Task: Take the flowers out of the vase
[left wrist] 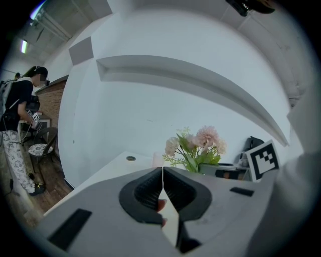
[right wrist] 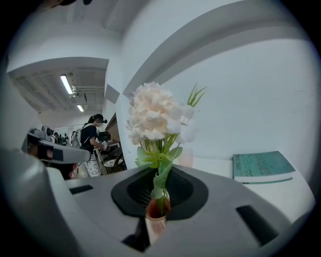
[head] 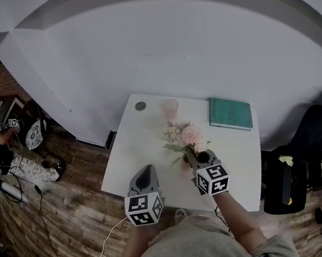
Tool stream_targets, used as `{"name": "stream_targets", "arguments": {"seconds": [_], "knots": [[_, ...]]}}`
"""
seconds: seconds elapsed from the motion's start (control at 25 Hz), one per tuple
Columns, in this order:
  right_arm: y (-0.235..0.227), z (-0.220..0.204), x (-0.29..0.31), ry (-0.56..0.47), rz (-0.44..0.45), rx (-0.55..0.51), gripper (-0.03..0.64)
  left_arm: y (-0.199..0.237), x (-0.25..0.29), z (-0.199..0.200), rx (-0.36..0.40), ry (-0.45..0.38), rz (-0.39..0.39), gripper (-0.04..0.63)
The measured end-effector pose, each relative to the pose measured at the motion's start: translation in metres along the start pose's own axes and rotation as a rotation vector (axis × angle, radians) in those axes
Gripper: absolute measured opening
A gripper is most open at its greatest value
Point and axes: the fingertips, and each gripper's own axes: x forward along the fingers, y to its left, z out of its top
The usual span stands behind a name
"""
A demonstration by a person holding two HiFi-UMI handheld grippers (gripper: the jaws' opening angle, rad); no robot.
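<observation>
1. Hovering over the near edge of the table [head: 129, 134], the left gripper [head: 146, 170] is clenched on nothing.
2. Mid-table, the right gripper [head: 192, 153] grasps the flowers [head: 186, 134] by their stems, just above the vase [right wrist: 154, 221].
3. A green book [head: 230, 113] lies far right.

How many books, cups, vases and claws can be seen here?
teal book: 1
pink cup: 1
vase: 1
claws: 2, the left claw and the right claw
Total: 5
</observation>
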Motion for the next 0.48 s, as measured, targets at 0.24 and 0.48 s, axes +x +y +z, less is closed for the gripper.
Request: {"name": "stream_targets", "arguments": {"seconds": [0.24,0.48], "knots": [[0.004,0.007,-0.008,-0.024,-0.017,-0.015,0.031,0.0,-0.015,-0.001,-0.001,-0.004,-0.001,0.008],[0.006,0.023,-0.019,-0.061,-0.035,-0.037,0.028,-0.003,-0.032,-0.004,-0.002,-0.009,-0.005,0.008]]}}
